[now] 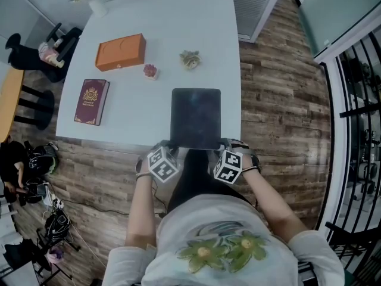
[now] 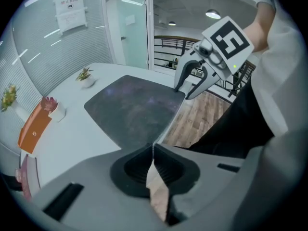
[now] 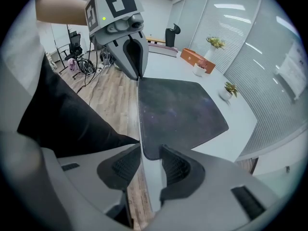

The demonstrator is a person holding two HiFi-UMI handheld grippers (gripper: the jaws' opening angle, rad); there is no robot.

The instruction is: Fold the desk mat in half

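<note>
A dark desk mat (image 1: 196, 117) lies flat on the white table (image 1: 155, 28), its near edge along the table's front edge. My left gripper (image 1: 169, 148) is shut on the mat's near left corner, and in the left gripper view the thin mat (image 2: 134, 107) edge is pinched where the jaws (image 2: 153, 150) meet. My right gripper (image 1: 221, 148) is at the near right corner. In the right gripper view its jaws (image 3: 150, 165) stand open astride the mat (image 3: 178, 109) corner and the table edge, with gaps at both pads.
On the table's left lie an orange box (image 1: 121, 52) and a maroon book (image 1: 91, 101). A small pink plant (image 1: 150, 71) and a small green plant (image 1: 190, 58) stand just beyond the mat. The person stands against the front edge; cables and chairs fill the floor at left.
</note>
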